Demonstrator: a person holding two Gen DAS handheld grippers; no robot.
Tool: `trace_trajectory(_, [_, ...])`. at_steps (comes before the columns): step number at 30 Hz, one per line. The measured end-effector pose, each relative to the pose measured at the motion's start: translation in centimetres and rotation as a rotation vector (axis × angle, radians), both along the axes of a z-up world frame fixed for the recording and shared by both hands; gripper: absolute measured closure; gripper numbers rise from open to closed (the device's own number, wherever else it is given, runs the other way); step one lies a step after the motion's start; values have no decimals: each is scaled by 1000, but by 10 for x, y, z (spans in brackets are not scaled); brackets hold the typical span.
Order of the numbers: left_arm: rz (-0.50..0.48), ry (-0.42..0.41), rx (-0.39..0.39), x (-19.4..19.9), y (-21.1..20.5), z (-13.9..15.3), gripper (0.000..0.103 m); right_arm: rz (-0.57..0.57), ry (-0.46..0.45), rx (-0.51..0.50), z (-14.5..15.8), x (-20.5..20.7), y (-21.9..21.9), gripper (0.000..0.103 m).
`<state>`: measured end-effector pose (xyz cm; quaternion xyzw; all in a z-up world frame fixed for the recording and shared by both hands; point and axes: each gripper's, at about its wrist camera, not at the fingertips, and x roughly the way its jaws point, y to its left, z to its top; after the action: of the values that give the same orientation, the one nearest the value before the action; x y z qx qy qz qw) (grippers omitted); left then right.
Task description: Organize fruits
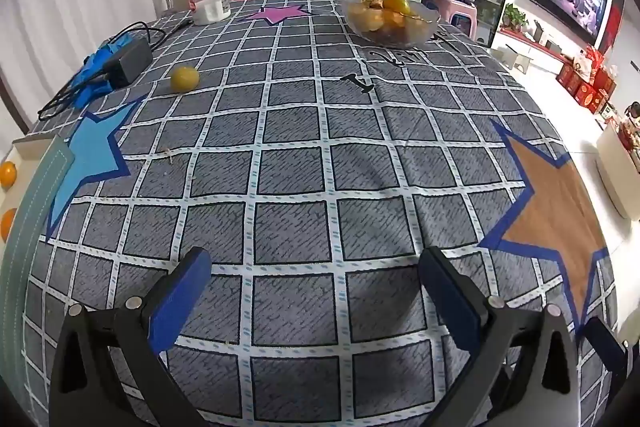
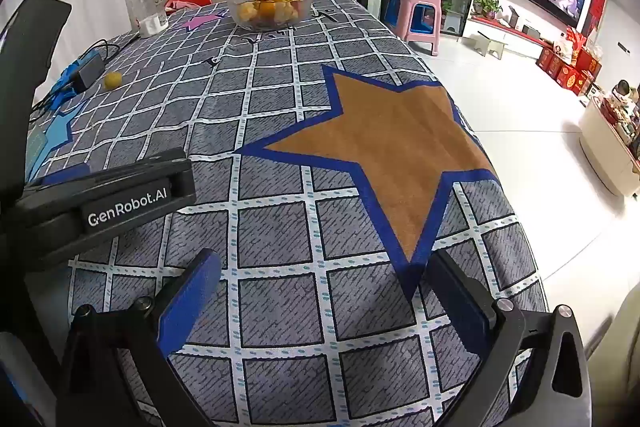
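At the far left of the table, a black power adapter (image 1: 130, 61) lies on a blue item, and just beside it sits a loose yellow fruit (image 1: 184, 79). My left gripper (image 1: 316, 267) hangs over the checked tablecloth (image 1: 296, 155), spread wide and empty. Far back stands the glass bowl (image 1: 390, 21) heaped with orange fruits. My right gripper (image 2: 320, 275) also gapes, holding nothing, near the brown star (image 2: 384, 135).

left gripper (image 1: 316, 281) jaws apart | loose fruit (image 1: 184, 79) beside adapter (image 1: 130, 63)
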<state>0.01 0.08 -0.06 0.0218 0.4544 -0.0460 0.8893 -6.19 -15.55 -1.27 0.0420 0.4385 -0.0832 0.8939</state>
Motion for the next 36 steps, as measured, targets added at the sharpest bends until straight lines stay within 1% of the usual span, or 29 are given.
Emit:
trace_trajectory(1, [4,6,-12,0,1,0,0,0,-1,-1,0,0,0,0])
trace_trajectory(36, [4,8,1,0,1,0,0,-1,10,-7,0,0,0,0])
